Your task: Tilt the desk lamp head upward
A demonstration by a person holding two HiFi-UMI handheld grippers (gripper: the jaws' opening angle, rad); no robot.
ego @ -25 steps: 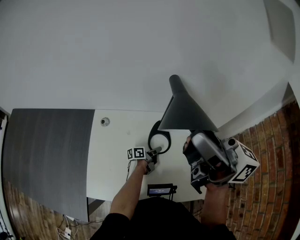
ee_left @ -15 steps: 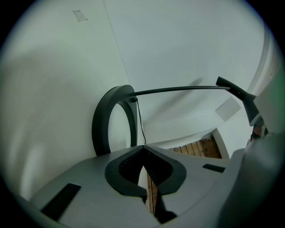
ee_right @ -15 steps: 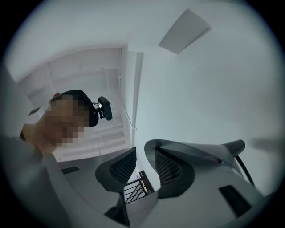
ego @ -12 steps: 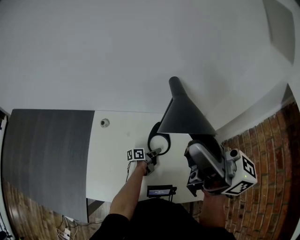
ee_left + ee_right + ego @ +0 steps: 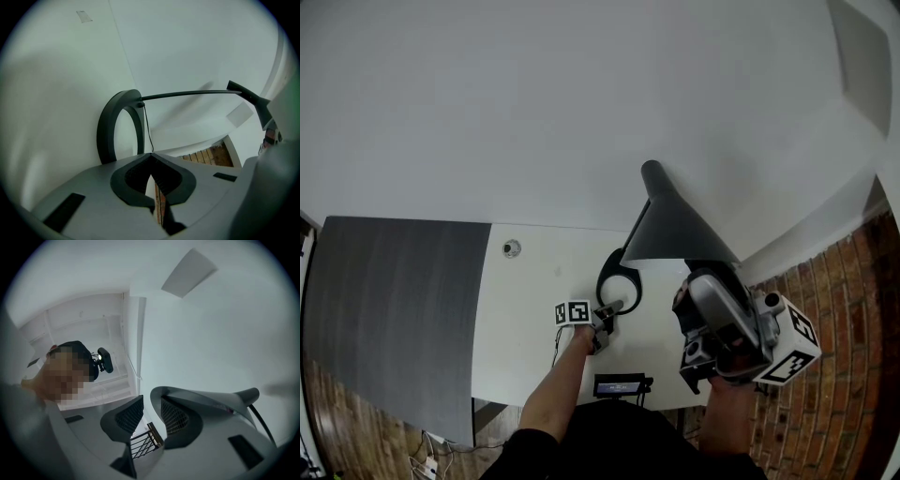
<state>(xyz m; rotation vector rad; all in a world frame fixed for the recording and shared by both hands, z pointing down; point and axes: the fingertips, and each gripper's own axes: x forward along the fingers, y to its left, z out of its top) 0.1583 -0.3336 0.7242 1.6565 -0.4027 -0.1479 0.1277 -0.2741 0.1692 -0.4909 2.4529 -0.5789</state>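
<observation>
A dark desk lamp stands on the white desk (image 5: 530, 319). Its cone head (image 5: 675, 230) leans over the ring base (image 5: 619, 277). My right gripper (image 5: 705, 281) reaches up under the head's near rim. In the right gripper view the head's rim (image 5: 155, 394) sits between the jaws of that gripper (image 5: 152, 398), which is shut on it. My left gripper (image 5: 609, 307) is shut with nothing in it, at the near edge of the ring base. In the left gripper view the ring base (image 5: 117, 126) stands just ahead of this gripper (image 5: 151, 154), and the thin arm (image 5: 187, 93) runs right to the lamp head (image 5: 248, 96).
A dark grey panel (image 5: 394, 309) covers the desk's left part. A round cable hole (image 5: 512, 248) is near the desk's back edge, and a small black device (image 5: 619, 384) hangs at its near edge. Brick floor (image 5: 848, 309) lies to the right. A white wall rises behind.
My right gripper dipped and then rose again, and the near rim of the lamp head went with it. The left gripper stayed at the ring base.
</observation>
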